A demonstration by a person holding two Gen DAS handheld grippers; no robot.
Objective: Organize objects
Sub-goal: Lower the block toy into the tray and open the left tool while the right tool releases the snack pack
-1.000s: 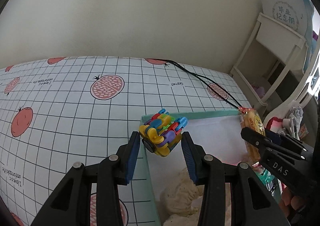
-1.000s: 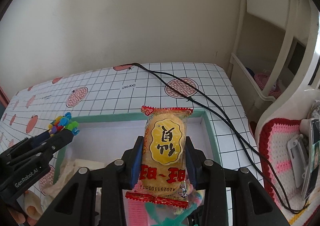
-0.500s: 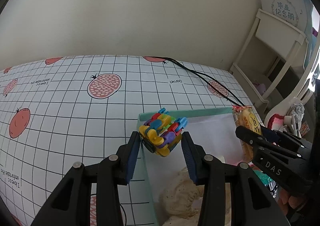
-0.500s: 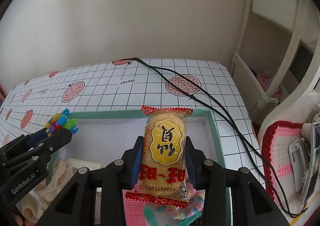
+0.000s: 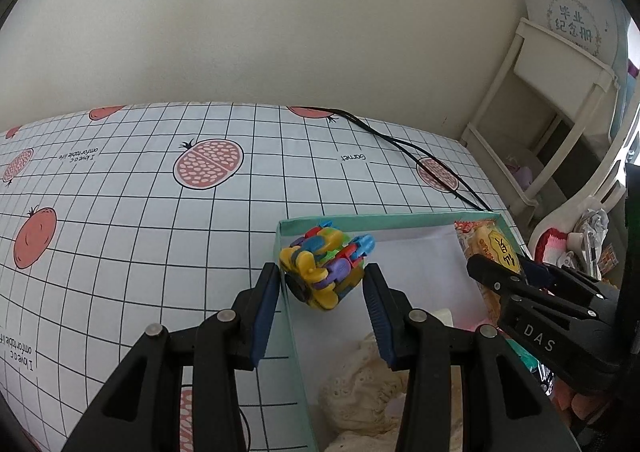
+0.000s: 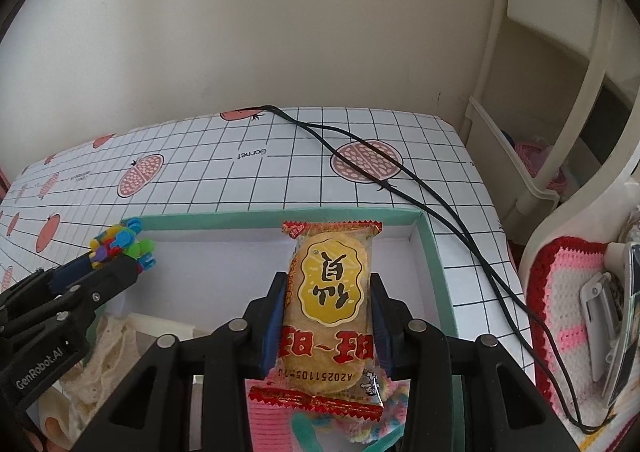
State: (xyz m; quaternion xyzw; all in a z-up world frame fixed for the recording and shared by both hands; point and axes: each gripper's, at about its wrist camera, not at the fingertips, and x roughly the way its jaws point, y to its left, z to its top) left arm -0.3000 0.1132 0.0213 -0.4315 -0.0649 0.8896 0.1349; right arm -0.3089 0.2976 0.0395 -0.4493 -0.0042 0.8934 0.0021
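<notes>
Over the box (image 5: 400,218), at its far-left corner, the left tool (image 5: 322,292) carries a multicoloured toy (image 5: 326,268); toy sits just inside the green rim, above the white floor of the box. Right tool (image 6: 326,316) is over the box's middle-to-right part w/ a snack packet (image 6: 330,304) clamped between its pads.

Key relation: both items are already above the box interior, so the drop is straight down, no sideways travel needed, in my judgement. Packet's long axis runs along the tool's fingers, pointing toward the far wall of the box. Left tool is nearer the left wall, right tool nearer the far-right corner; tools well apart, no clash likely.

Tool state: left tool at narrow gap, toy held at its tips. Right tool narrow, gripping packet across its width, approx. mid-length.

Box also holds cream lace cloth (image 5: 360,392) at near side. Box rests on desk (image 5: 120,232) w/ grid-pattern cover; black cable (image 6: 420,188) runs past the right rim.
</notes>
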